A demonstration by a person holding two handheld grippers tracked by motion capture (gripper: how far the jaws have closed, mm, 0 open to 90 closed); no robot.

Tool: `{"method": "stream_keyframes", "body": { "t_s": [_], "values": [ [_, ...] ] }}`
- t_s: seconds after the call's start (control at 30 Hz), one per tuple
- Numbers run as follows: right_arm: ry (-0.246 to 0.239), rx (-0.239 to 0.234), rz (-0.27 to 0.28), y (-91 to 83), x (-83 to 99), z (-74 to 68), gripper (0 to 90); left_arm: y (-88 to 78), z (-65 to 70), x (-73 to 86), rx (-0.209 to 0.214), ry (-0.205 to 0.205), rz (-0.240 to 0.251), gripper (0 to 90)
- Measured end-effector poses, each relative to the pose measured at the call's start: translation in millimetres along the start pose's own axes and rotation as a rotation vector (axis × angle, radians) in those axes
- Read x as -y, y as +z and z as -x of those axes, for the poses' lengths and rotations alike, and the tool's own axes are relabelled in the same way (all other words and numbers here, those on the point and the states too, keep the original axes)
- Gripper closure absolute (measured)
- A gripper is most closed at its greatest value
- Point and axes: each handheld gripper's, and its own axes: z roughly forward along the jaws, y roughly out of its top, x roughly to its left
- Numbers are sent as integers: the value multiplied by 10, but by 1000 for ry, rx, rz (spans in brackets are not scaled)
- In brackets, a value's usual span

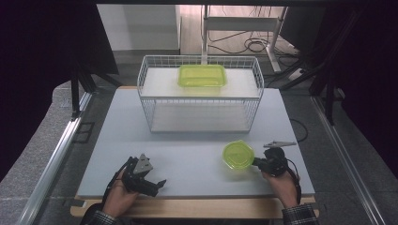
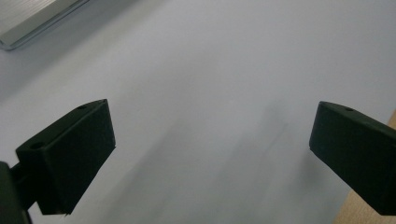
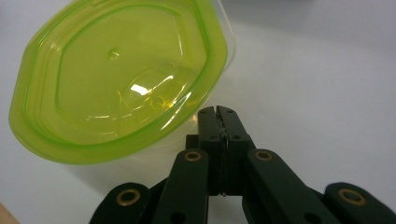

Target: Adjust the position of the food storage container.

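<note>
A round clear container with a green lid point(image 1: 238, 154) point(image 3: 116, 79) sits at the front right of the grey table point(image 1: 187, 150). My right gripper point(image 1: 258, 162) point(image 3: 216, 111) reaches it from the right, jaws pressed together on the thin edge of its rim. In the right gripper view the lid tilts toward the camera. My left gripper point(image 1: 149, 180) point(image 2: 212, 140) hovers low over the front left of the table. It is open, and only bare table shows between its black fingers point(image 2: 70, 158).
A white wire basket point(image 1: 199, 101) stands at the back middle of the table, with a rectangular green-lidded container point(image 1: 202, 75) in it. A metal rail point(image 1: 56, 159) runs along the left side. A pale wooden strip point(image 1: 197, 206) borders the table's near edge.
</note>
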Motion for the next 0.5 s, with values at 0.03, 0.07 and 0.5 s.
{"method": "stream_keyframes", "body": {
  "t_s": [0.03, 0.07, 0.5],
  "values": [
    [0, -5, -4, 10, -1, -16, 890, 0, -1, 0, 0, 0, 0, 1],
    [-6, -10, -7, 22, -2, -29, 890, 2, 0, 0, 1, -1, 0, 1],
    [-45, -36, -28, 170, -47, -165, 891, 16, 5, -2, 1, 2, -6, 3]
  ]
}}
